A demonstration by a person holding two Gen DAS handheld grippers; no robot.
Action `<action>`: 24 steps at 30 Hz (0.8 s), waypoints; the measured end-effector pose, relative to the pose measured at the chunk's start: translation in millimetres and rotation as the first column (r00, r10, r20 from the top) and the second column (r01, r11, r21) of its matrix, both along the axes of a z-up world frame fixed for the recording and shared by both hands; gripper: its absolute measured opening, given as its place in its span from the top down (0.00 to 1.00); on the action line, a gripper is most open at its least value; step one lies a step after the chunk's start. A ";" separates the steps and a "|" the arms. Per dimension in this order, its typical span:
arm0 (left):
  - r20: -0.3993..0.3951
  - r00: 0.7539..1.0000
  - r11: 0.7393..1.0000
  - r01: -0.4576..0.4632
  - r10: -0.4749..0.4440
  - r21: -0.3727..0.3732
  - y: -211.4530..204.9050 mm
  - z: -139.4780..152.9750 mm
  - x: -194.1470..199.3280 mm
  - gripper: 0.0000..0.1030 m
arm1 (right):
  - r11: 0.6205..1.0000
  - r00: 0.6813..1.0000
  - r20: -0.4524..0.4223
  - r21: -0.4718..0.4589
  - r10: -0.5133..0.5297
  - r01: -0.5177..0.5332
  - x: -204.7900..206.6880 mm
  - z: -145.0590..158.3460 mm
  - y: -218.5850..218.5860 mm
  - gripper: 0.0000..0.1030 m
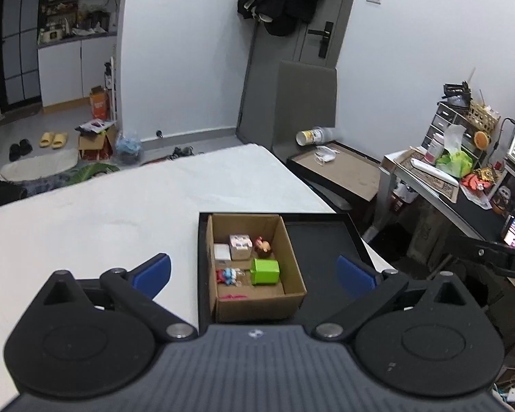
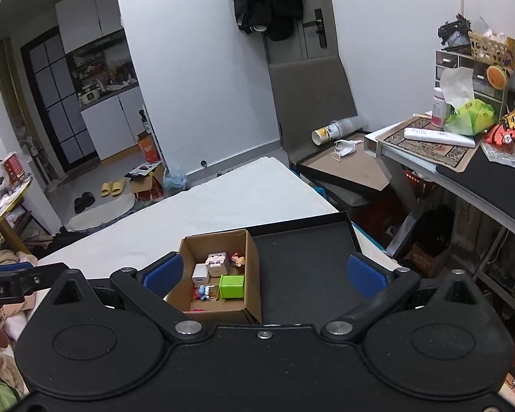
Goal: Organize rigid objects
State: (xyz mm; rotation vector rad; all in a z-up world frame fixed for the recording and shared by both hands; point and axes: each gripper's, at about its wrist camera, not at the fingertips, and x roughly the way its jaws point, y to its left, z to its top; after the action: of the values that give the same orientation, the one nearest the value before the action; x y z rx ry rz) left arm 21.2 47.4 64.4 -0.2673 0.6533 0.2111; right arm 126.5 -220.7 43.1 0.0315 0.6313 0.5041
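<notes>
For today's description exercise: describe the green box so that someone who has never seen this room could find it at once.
Start at the white mattress, then the black tray at its near corner. In the tray's left part stands an open cardboard box; the green box sits inside, by its right wall. It is the only plain bright green block among small toys.

Both wrist views look down, near, sharing the cardboard box (image 1: 254,267).
</notes>
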 end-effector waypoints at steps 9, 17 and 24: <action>-0.034 0.998 0.997 0.060 -0.061 -0.046 -8.1 -4.5 -15.5 0.01 | 0.999 0.999 0.020 -0.024 0.032 -0.031 -21.0 -0.7 0.8 0.00; -0.045 0.997 0.998 0.062 -0.061 0.004 -20.8 -2.4 -21.4 0.01 | 0.998 0.998 -0.008 0.002 0.056 -0.056 -26.9 -6.7 -7.1 0.00; -0.042 0.998 0.999 0.055 -0.054 0.001 -19.7 -1.4 -24.0 0.01 | 0.998 0.998 -0.004 0.008 0.061 -0.061 -28.6 -8.7 -9.7 0.00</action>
State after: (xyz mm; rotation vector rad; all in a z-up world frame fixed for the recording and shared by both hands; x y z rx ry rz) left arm -2.8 27.7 63.0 -0.2428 0.7014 0.1656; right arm 97.9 -230.4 34.4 0.0212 0.6361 0.5658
